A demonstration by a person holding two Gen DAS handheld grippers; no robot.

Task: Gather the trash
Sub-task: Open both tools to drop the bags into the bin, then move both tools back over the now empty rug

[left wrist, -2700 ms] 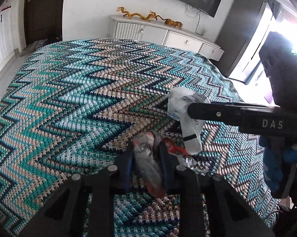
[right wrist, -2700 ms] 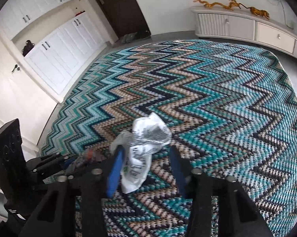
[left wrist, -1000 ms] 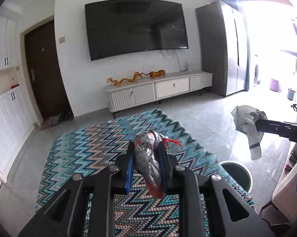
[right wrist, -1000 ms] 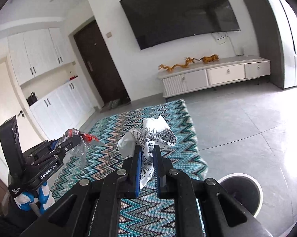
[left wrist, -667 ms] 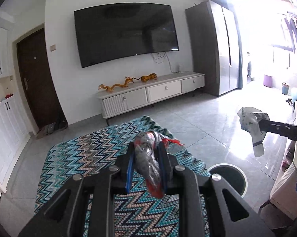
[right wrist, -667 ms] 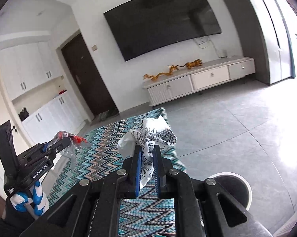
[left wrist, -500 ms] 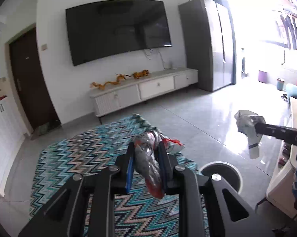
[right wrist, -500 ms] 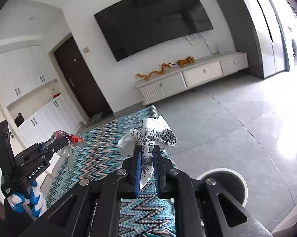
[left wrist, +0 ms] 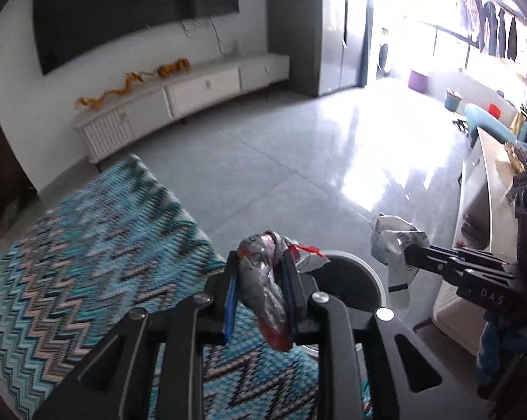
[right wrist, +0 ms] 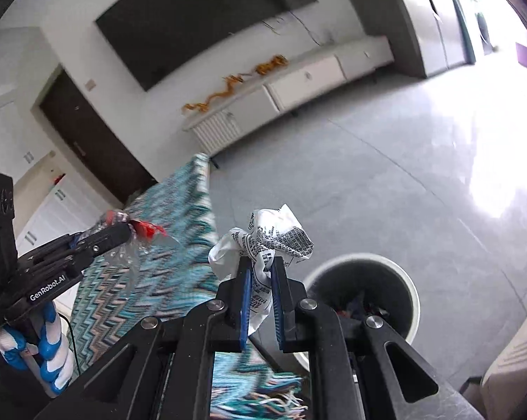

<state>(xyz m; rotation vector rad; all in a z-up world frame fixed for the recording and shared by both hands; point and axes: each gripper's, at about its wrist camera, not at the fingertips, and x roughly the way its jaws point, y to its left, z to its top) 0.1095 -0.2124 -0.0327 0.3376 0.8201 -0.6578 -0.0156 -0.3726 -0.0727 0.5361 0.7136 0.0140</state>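
Left hand-held gripper (left wrist: 260, 273): closed on a clear wrapper (left wrist: 263, 290) with red print; the wrapper hangs out below the fingers. Seen also from the right wrist view (right wrist: 123, 232), off to that gripper's left.

Right hand-held gripper (right wrist: 261, 280): closed narrow on a paper wad (right wrist: 267, 241), white with black print, most of it bunched above the fingertips. Seen also from the left wrist view, right of the left gripper, where the wad (left wrist: 391, 239) sits at the finger ends.

Bin (right wrist: 408, 287): round, pale rim, dark inside, some litter already at the bottom. It stands on the floor just ahead and right of the right gripper, and just ahead of the left gripper (left wrist: 372, 276), partly hidden by its fingers.

Step in hand, by judgement: carrying both pieces to the bin for dropping. To do it well, each gripper should be brought over the bin's mouth before opening; the light wrapper may cling or drift, so a low release over the middle is safer. One at a time avoids the grippers knocking together.

Edges and room: rug (right wrist: 179, 224) edge lies left of the bin; pale furniture (left wrist: 473, 210) stands close on the right. Grey floor (right wrist: 386, 175) ahead is open.
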